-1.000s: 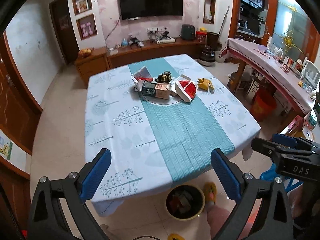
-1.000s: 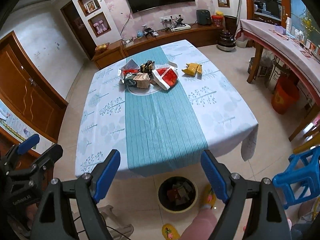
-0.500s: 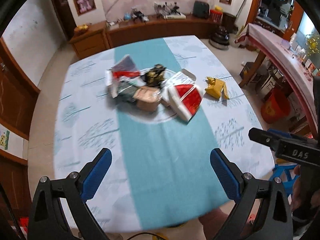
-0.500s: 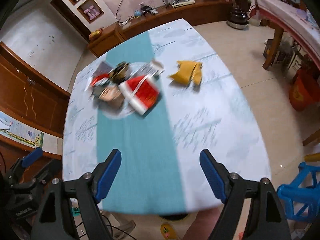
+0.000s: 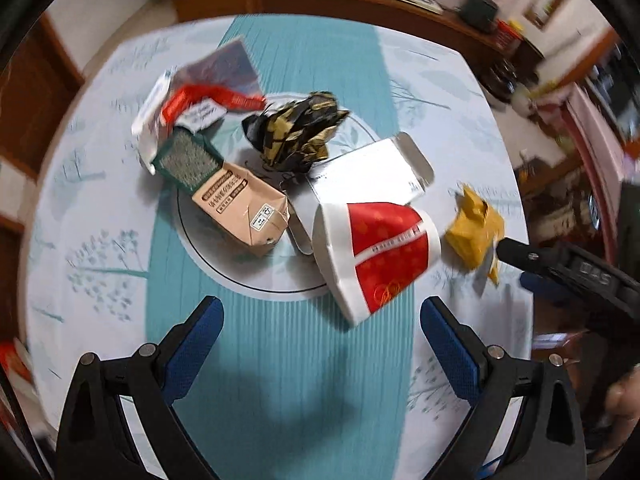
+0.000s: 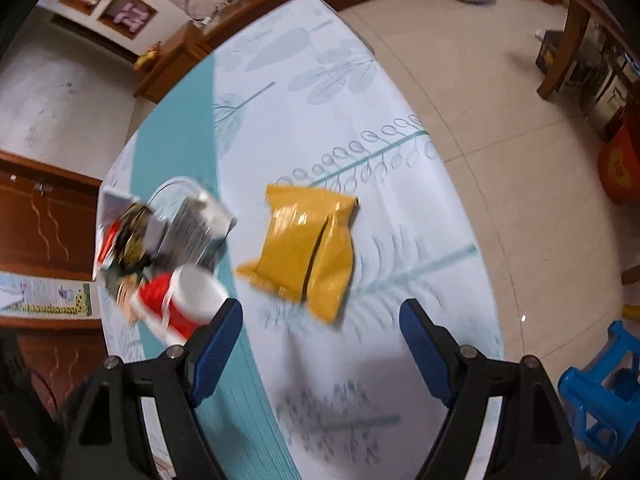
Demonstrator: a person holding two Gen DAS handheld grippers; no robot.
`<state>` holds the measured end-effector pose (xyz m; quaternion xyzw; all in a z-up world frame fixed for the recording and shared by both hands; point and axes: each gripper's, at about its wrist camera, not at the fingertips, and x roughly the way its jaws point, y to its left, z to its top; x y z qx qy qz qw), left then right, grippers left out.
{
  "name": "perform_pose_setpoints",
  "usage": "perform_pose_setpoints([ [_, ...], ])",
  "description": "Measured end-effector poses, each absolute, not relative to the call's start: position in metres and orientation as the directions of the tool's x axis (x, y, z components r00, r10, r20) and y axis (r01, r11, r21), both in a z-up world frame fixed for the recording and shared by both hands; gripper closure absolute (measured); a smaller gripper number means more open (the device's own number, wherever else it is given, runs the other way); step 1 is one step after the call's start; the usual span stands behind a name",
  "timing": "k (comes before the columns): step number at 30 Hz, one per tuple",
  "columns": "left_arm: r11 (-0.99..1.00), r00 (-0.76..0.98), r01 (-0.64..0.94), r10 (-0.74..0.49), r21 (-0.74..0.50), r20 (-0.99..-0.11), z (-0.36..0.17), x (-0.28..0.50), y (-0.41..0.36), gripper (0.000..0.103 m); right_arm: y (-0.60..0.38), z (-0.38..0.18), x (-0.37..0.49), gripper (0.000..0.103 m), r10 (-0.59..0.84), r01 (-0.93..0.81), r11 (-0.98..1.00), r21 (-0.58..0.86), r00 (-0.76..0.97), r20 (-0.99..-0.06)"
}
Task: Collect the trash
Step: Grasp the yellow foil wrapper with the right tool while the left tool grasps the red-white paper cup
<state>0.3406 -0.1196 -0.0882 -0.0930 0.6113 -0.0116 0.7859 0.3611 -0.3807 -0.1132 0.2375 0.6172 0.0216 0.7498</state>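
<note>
Blue-padded right tongs (image 6: 320, 328) are held wide and empty at the lower middle of the right view, with a yellow pouch (image 6: 306, 250) lying flat on the bench (image 6: 400, 208) just above them. The pouch is judged light, crinkly and slippery; a pinch across its lower edge is advised. Left tongs (image 5: 320, 334) are likewise spread wide and empty, below a red-and-white paper box (image 5: 376, 254), a tan carton (image 5: 240, 208) and a black-and-gold wrapper (image 5: 296, 130), all judged light and crushable.
</note>
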Motion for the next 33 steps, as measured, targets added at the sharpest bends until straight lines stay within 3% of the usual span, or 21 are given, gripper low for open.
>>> perform_pose_setpoints([
  [5,0.945,0.263,-0.215,-0.186,-0.245,-0.947,-0.097,0.348,-0.107,0.005,-0.376,-0.133,0.393,0.020,0.315,0.289,0.883,0.369,0.217,-0.924],
  [8,0.935,0.262,-0.250,-0.183,-0.250,-0.947,-0.102,0.351,-0.102,0.005,-0.363,-0.130,0.405,0.024,0.271,0.228,0.919,0.323,0.232,-0.934],
  [10,0.934,0.255,-0.263,-0.173,-0.240,-0.951,-0.106,0.354,-0.100,0.005,-0.351,-0.129,0.409,0.039,0.224,0.158,0.951,0.267,0.245,-0.943],
  [11,0.933,0.252,-0.268,-0.171,-0.239,-0.952,-0.107,0.356,-0.098,0.005,-0.341,-0.127,0.409,0.055,0.194,0.100,0.969,0.226,0.258,-0.946],
  [12,0.932,0.252,-0.271,-0.173,-0.240,-0.952,-0.109,0.358,-0.098,0.005,-0.338,-0.127,0.409,0.063,0.191,0.072,0.974,0.216,0.260,-0.947],
  [15,0.930,0.247,-0.270,-0.182,-0.248,-0.952,-0.113,0.364,-0.098,0.005,-0.329,-0.128,0.408,0.076,0.233,0.003,0.970,0.242,0.254,-0.939],
  [24,0.922,0.215,-0.249,-0.247,-0.298,-0.945,-0.129,0.372,-0.111,0.005,-0.313,-0.125,0.397,0.079,0.349,-0.085,0.937,0.338,0.203,-0.915],
  [26,0.918,0.217,-0.232,-0.272,-0.320,-0.937,-0.128,0.373,-0.117,0.009,-0.307,-0.124,0.396,0.079,0.369,-0.100,0.929,0.356,0.190,-0.910],
  [29,0.916,0.211,-0.186,-0.315,-0.354,-0.925,-0.128,0.374,-0.129,0.023,-0.303,-0.127,0.397,0.079,0.390,-0.118,0.920,0.374,0.173,-0.904],
  [31,0.919,0.198,-0.157,-0.330,-0.362,-0.923,-0.130,0.375,-0.136,0.043,-0.301,-0.127,0.395,0.079,0.401,-0.129,0.914,0.384,0.161,-0.902],
  [33,0.922,0.192,-0.142,-0.331,-0.360,-0.924,-0.132,0.375,-0.142,0.052,-0.297,-0.128,0.394,0.080,0.414,-0.141,0.908,0.396,0.148,-0.898],
])
